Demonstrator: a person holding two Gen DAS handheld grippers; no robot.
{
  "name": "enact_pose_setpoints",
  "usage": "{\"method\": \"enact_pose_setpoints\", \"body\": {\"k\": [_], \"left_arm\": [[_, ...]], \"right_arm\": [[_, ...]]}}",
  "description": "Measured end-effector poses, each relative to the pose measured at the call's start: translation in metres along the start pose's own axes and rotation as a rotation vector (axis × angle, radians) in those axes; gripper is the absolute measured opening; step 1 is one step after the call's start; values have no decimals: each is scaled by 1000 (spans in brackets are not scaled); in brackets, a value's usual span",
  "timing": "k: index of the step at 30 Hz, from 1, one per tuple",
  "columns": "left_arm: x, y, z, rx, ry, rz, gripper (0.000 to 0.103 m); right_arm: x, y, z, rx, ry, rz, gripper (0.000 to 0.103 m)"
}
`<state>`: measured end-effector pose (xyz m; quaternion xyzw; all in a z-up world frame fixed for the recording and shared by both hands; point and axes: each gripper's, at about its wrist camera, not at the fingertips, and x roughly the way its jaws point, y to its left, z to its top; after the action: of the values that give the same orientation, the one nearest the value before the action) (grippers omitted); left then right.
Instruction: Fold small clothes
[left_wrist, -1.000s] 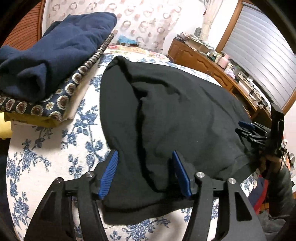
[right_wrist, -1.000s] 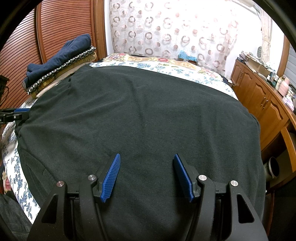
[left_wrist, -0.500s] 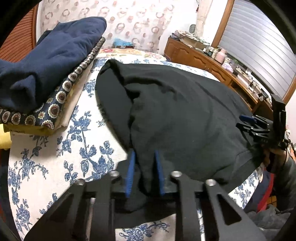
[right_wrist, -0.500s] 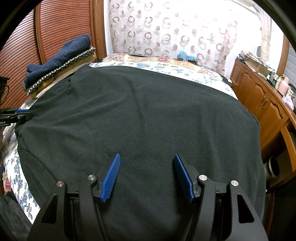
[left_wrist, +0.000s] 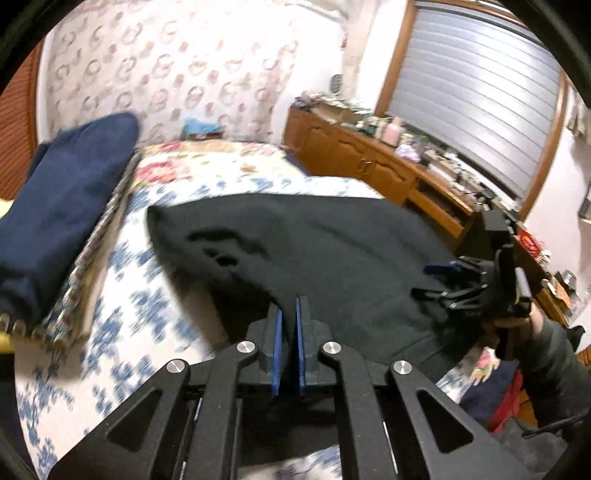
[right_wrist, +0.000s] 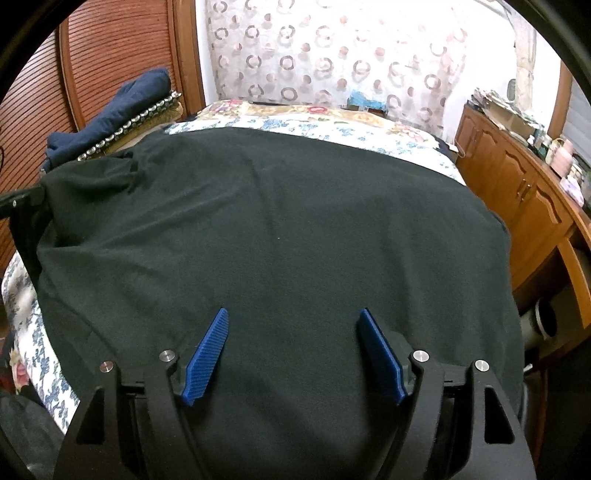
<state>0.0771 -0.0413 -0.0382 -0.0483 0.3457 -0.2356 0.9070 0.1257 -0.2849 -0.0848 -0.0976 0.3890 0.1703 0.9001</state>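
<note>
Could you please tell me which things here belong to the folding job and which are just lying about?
In the job:
- black garment, spread on the bed
- left gripper, shut on its edge
- right gripper, open over it

Lying about:
- stack of folded clothes
- wooden cabinet with clutter
- floral bedspread

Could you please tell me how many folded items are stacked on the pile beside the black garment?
3 visible: a navy garment on top, a ring-patterned layer beneath it, a yellow layer at the bottom; more may be hidden.

we are in a home bedroom: a floral bedspread (right_wrist: 332, 129), ring-patterned curtain (right_wrist: 332, 55), wooden sideboard (right_wrist: 517, 192).
</note>
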Motion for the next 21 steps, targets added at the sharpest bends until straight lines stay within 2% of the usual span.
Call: {"method": "enact_pose_setpoints", "body": {"k": [5,12,21], "left_arm": [[11,-34,26,71,-18,-69,7],[29,-86,58,164,-20,-169,7],[48,-153,91,274,-6,-266,7]], "right_arm": [[-25,-8,-9,8,-54,9,75],[-59,-24,-34,60,-103,-28,75],[-90,-20,-53,100,-171,-87,75]]}}
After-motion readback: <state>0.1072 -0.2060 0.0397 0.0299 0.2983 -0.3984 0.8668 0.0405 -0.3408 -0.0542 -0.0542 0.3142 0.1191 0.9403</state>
